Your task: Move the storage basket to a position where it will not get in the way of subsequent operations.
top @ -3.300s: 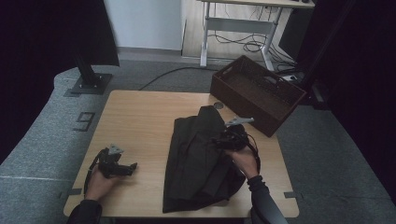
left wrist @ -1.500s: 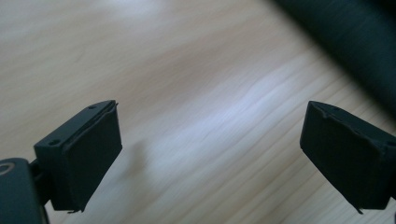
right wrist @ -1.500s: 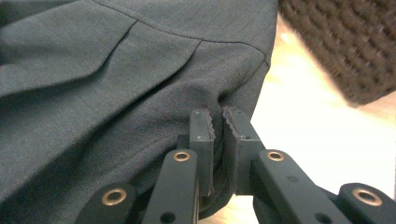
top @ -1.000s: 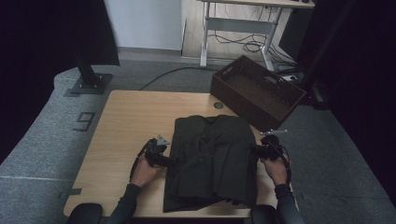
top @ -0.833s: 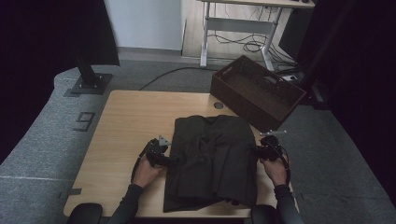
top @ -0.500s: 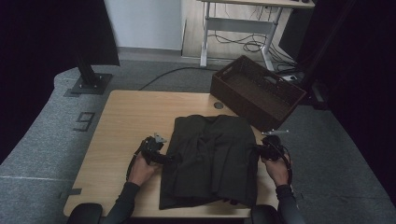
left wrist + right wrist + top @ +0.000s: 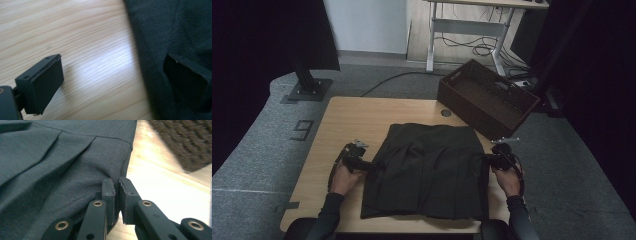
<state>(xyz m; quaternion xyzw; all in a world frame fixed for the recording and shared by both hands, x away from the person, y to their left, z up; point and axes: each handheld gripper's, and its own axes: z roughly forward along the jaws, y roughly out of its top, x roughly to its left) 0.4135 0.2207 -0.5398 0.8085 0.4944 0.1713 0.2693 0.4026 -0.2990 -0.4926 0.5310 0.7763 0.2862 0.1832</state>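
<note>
Garment: a dark grey pleated cloth garment (image 7: 429, 170) lies spread flat on the light wooden bench (image 7: 362, 112), between my two tongs.
Left tongs: my left tongs (image 7: 371, 165) sit at the garment's left edge, jaws wide apart. In the left gripper view one jaw stands over bare bench wood and the other over the dark cloth (image 7: 175, 37); the pads are not pressing on it.
Right tongs: my right tongs (image 7: 117, 188) are at the garment's right edge, near its hem corner, jaws drawn narrow with a thin gap between the toothed pads. The cloth edge (image 7: 126, 167) runs down right to the jaws; I cannot tell whether a fold of it is pinched between them.
Right hand: my right hand (image 7: 507, 177) holds its tongs just off the garment's right side.
Basket: a dark brown woven rectangular basket (image 7: 487, 97) stands beyond my right tongs, at the bench's far right corner.
</note>
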